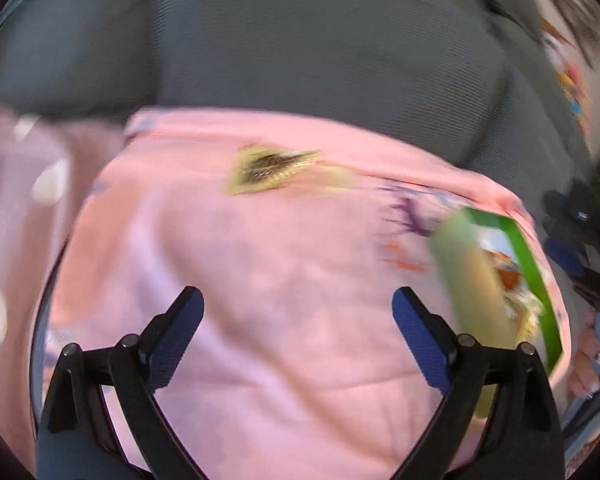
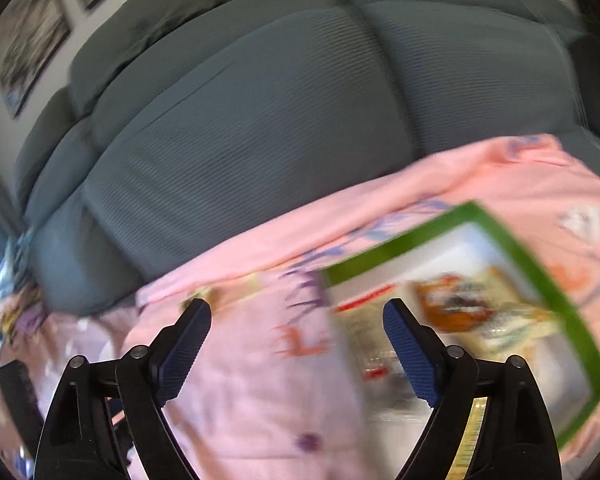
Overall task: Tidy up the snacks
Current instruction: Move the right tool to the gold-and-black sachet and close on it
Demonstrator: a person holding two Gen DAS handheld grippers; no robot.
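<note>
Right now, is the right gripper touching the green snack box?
Cannot tell. In the blurred right wrist view, the open right gripper overlaps the green snack box; no contact or gap shows.

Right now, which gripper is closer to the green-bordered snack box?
Right. The right gripper is open, with the green-bordered snack box lying on the pink blanket just beyond its right-hand finger. The left gripper, also open, has the box off to its far right.

So the main snack here is a green-bordered snack box (image 2: 472, 316), lying flat on the pink blanket (image 2: 240, 380) spread over the grey sofa. The front has a white panel with some orange-brown food picture and a red stripe, too blurry to read. From the left wrist view the snack box (image 1: 496, 280) looks tilted, at the blanket's right edge. There's also a small yellowish-green packet (image 1: 272, 168) lying farther back on the blanket (image 1: 260, 300), well apart from the box.
</note>
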